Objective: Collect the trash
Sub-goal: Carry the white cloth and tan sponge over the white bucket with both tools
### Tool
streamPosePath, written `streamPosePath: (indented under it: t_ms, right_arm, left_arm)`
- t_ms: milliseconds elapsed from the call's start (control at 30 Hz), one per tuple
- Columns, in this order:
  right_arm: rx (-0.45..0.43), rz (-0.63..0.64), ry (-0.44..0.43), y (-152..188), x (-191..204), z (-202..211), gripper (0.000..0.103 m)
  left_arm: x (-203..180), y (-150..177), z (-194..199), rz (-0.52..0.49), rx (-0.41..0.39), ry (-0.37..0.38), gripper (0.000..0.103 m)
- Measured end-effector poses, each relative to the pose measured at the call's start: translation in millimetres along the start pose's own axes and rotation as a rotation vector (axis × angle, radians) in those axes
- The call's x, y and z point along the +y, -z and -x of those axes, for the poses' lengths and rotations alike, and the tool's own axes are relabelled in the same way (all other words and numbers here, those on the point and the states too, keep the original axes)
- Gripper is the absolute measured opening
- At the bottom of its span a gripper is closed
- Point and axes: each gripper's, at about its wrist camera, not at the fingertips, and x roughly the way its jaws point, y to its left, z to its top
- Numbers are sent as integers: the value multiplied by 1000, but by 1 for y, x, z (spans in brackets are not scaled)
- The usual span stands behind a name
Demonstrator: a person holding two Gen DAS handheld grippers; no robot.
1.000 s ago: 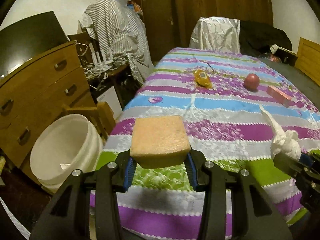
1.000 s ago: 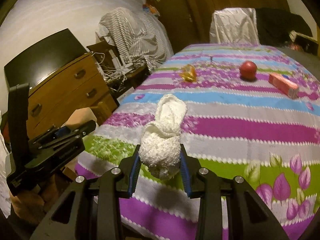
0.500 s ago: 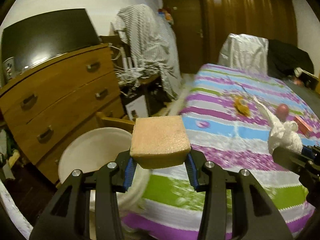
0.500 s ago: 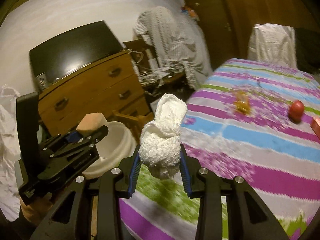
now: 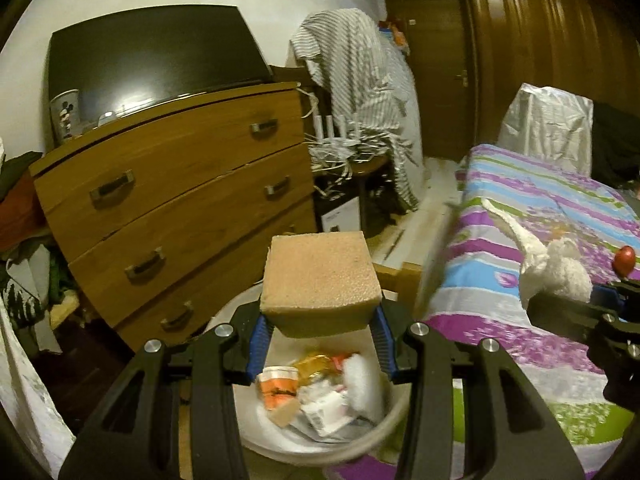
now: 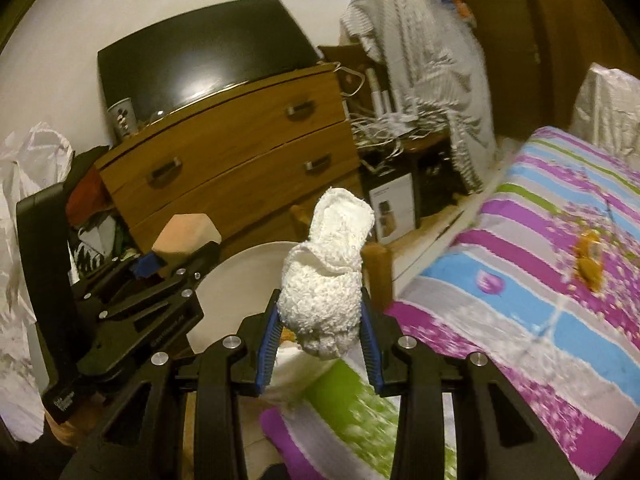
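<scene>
My left gripper (image 5: 318, 338) is shut on a tan sponge block (image 5: 319, 280) and holds it above a white bin (image 5: 260, 428) on the floor that holds several pieces of trash. My right gripper (image 6: 320, 344) is shut on a crumpled white cloth wad (image 6: 326, 280), over the striped bed's corner next to the bin (image 6: 244, 280). The right gripper with the wad (image 5: 556, 268) shows at the right of the left wrist view. The left gripper with the sponge (image 6: 186, 236) shows at the left of the right wrist view.
A wooden chest of drawers (image 5: 180, 208) with a dark TV (image 5: 148, 56) stands left of the bin. A striped bedspread (image 6: 540, 288) carries a yellow wrapper (image 6: 588, 260) and a red ball (image 5: 625, 261). A wooden bedpost (image 6: 378, 272) stands beside the bin.
Both grippers swung left from over the bed toward the bin beside the drawers, each still holding its item. The bin's trash now shows under the left gripper.
</scene>
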Motion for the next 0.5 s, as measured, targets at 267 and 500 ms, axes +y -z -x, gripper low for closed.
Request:
streamPosePath:
  t_ms: [267,500]
  right_arm:
    - [93,34,-28,-23,18,-61,38]
    - [177,56,-63,-27,32,-108,37]
  left_arm:
    - [30,3,-30,25,57,-33,42]
    - [50,12,-63,43,147,-18,42]
